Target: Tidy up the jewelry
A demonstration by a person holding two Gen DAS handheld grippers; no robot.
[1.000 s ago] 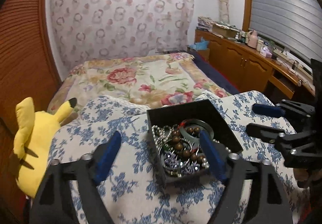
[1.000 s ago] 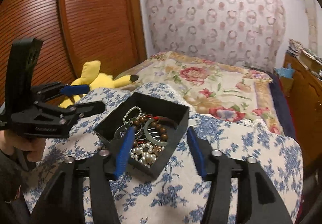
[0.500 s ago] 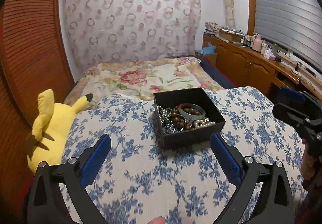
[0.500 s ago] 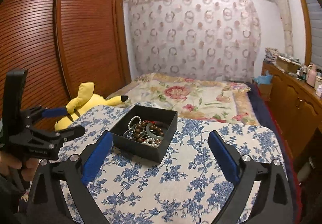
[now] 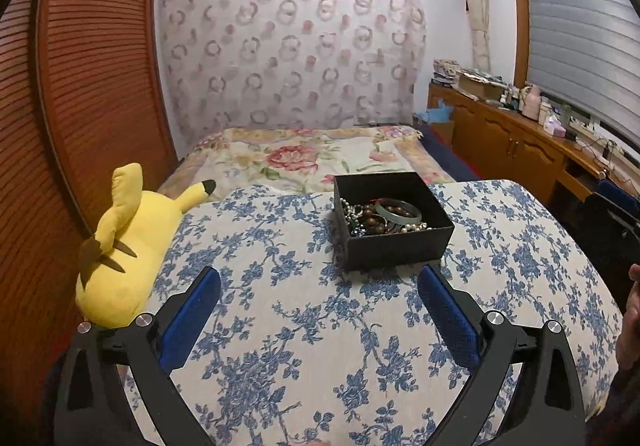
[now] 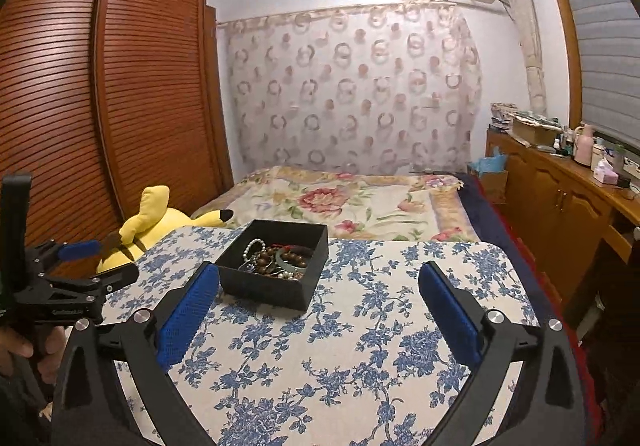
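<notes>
so we've got the square black open-top jewelry box (image 5: 394,221) sitting on the tabletop with the blue-and-white floral cloth (image 5: 320,346), toward its far edge. inside it's a tangle: a grey-green bangle (image 5: 398,210), dark brown wooden beads (image 6: 267,260) and a string of white pearls (image 6: 253,247) (can't really separate the rest). both tongs are held above the cloth and well short of the box, holding nothing. left tongs (image 5: 320,320) have their blue-padded fingers spread wide apart, and the right tongs (image 6: 320,316) are spread just as wide. a yellow plush toy with black-tipped ears (image 5: 124,246) lies off the left side of the tabletop, next to the slatted brown wooden wardrobe (image 6: 100,93). floral-quilted bed (image 6: 340,201) behind.
</notes>
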